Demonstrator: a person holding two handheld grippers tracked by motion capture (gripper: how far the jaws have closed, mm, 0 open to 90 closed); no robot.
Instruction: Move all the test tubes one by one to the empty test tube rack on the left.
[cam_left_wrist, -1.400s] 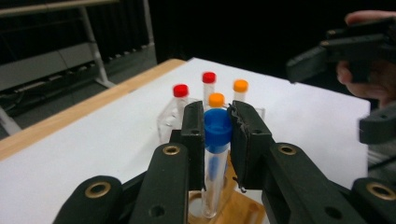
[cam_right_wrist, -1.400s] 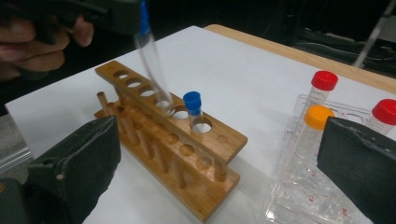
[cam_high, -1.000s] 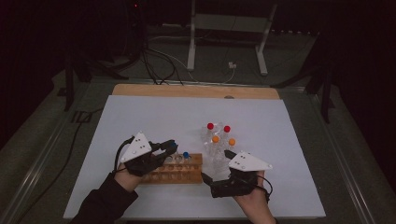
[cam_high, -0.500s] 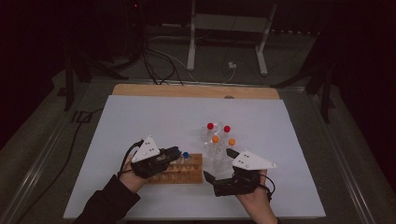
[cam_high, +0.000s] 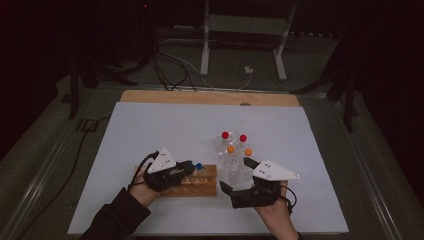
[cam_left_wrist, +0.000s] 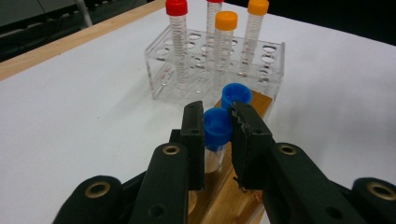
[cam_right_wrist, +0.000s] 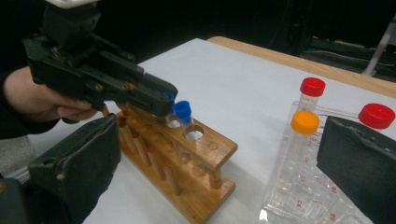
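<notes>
Left claw (cam_left_wrist: 218, 128) clamped on blue-capped tube (cam_left_wrist: 216, 127); tube body hidden behind jaws above wooden rack (cam_right_wrist: 187, 158). Right claw (cam_right_wrist: 224, 154) open, jaws cut off by frame edges.

The left gripper (cam_left_wrist: 217, 128) is squeezed tight, low over the table. The right gripper (cam_right_wrist: 219, 154) has its jaws spread wide, held by a hand (cam_high: 272, 215).

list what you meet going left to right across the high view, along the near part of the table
left tongs gripping a blue-capped tube → wooden rack → right tongs, open, by the clear rack
</notes>
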